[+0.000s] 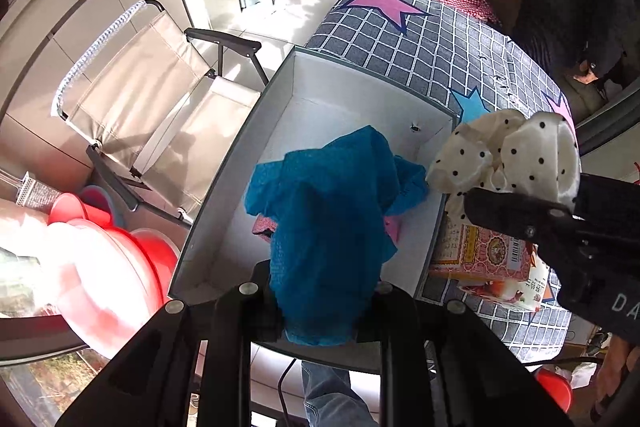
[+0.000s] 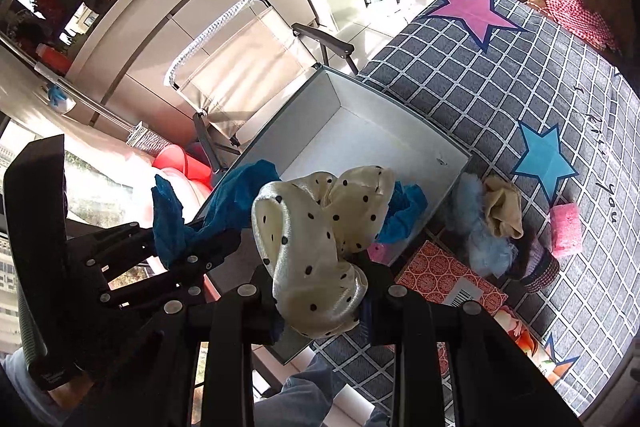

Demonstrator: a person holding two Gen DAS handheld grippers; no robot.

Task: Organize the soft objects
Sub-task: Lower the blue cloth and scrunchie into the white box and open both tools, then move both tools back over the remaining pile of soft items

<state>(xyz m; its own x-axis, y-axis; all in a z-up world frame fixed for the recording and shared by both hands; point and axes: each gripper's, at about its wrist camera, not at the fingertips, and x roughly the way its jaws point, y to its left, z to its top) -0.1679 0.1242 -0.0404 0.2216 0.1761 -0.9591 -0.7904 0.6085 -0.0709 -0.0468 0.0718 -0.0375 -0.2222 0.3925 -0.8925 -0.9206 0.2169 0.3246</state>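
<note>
1. Two handheld grippers hover over an open white cardboard box (image 1: pixel 360 107) at the table's edge: the left gripper (image 1: pixel 320 311) is clamped on a crumpled teal mesh cloth (image 1: pixel 328 211), which hangs into the box over a pink item already inside (image 1: pixel 394 227).
2. The right gripper (image 2: pixel 320 301) is closed on a cream satin scrunchie with black polka dots (image 2: pixel 316 239); in the left wrist view it hangs at about 3 o'clock of the teal cloth, over the box's right wall.
3. To do this step well, my reading is that each piece should be lowered well inside the walls before the jaws part, the teal cloth first, since its loose folds could drape over the rim.
4. The scrunchie probably needs shifting toward 9 o'clock to clear that wall.
5. On the grey grid-patterned tablecloth with stars (image 2: pixel 520 75), at 3 o'clock of the box in the right wrist view, wait a fluffy light-blue piece (image 2: pixel 480 227), a beige cloth (image 2: pixel 502 211) and a pink spongy block (image 2: pixel 566 231).
6. A red patterned carton (image 2: pixel 440 273) lies just beside the box's near corner; a beige folding chair (image 2: pixel 240 75) stands beyond the table.
</note>
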